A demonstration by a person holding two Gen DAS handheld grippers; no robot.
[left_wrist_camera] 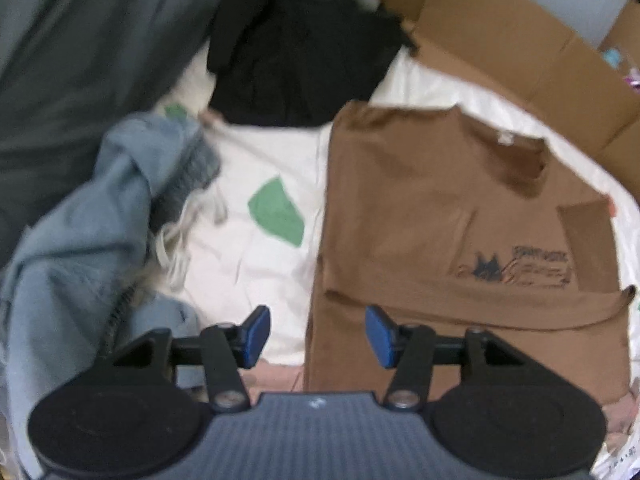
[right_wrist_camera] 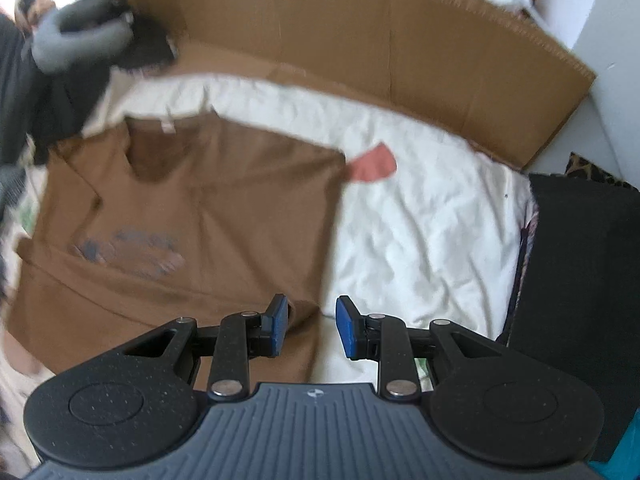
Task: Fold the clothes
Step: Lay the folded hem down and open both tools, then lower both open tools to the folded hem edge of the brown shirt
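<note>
A brown T-shirt (left_wrist_camera: 440, 216) with a dark chest print lies flat on a white sheet (left_wrist_camera: 256, 280), sides folded in, collar at the far end. It also shows in the right wrist view (right_wrist_camera: 192, 216). My left gripper (left_wrist_camera: 316, 336) is open and empty, above the shirt's near left edge. My right gripper (right_wrist_camera: 310, 330) is open and empty, above the shirt's near right edge; its left pad (right_wrist_camera: 278, 326) is over the brown cloth, its right pad (right_wrist_camera: 346, 330) over the white sheet (right_wrist_camera: 420, 216).
A light blue garment (left_wrist_camera: 80, 248) is heaped at the left, a black garment (left_wrist_camera: 296, 68) at the back and grey cloth (left_wrist_camera: 80, 48) far left. Brown cardboard (right_wrist_camera: 360, 40) stands behind the sheet. A black object (right_wrist_camera: 580, 260) sits at the right edge.
</note>
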